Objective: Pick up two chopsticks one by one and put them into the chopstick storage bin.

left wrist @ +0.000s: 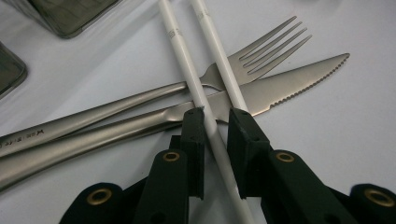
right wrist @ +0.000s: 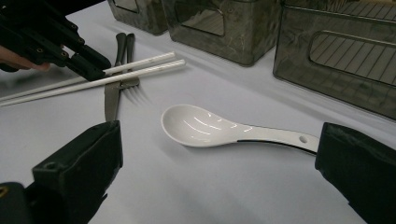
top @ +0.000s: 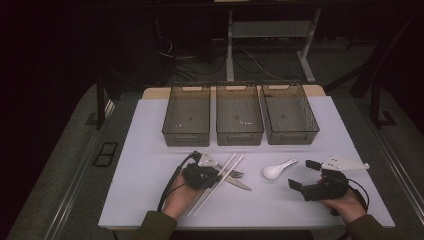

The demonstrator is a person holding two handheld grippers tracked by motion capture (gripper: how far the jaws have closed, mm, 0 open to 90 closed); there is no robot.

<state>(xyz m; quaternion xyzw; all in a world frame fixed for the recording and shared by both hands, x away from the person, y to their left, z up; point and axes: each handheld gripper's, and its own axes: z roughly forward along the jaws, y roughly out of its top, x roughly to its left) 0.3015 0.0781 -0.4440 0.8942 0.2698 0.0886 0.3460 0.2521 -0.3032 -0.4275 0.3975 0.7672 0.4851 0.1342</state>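
Left gripper view: white chopstick (left wrist: 205, 112) btwn jaws

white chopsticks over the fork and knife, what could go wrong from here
1. The left hand-held gripper has one white plastic chopstick between its jaws while the second chopstick lies outside; it may be left behind.
2. Both lie across the steel fork and steel serrated knife, so lifting could drag or knock them.
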